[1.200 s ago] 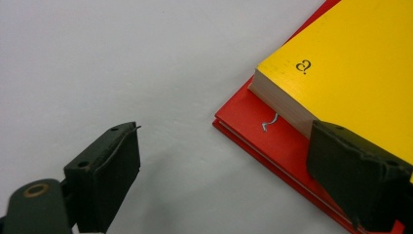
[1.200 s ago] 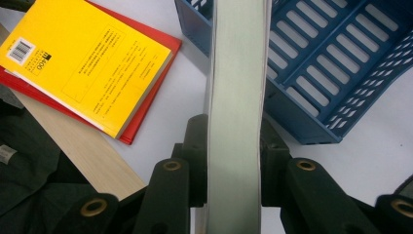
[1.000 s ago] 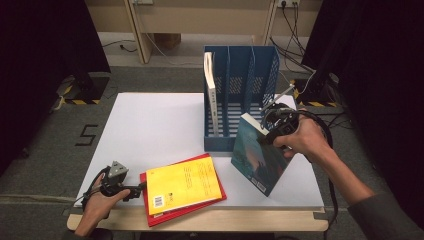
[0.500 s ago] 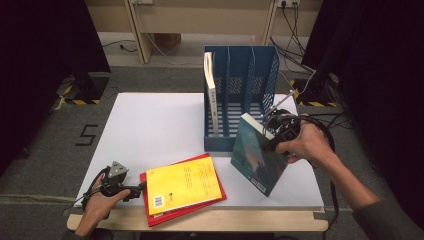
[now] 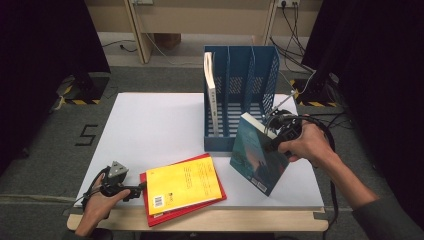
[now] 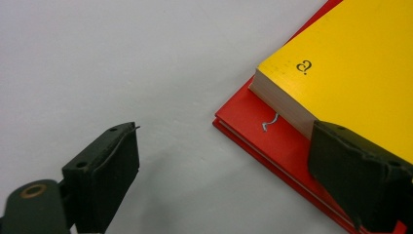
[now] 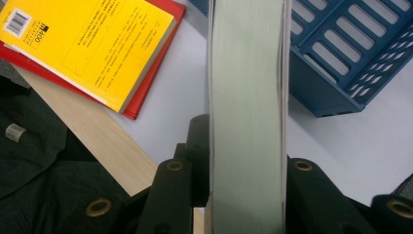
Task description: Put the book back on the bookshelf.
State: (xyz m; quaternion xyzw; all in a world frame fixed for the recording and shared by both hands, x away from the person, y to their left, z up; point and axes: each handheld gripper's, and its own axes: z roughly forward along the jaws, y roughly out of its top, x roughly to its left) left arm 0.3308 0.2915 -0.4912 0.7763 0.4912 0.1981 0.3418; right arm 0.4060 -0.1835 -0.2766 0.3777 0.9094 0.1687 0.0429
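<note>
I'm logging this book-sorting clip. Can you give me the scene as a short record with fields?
held book: teal book, tilted, lower corner on the table
right gripper: shut on the teal book's page edge
left gripper: open, beside the yellow book
stack: yellow book on red book
rack: blue file rack, one white book in its left slot
</note>
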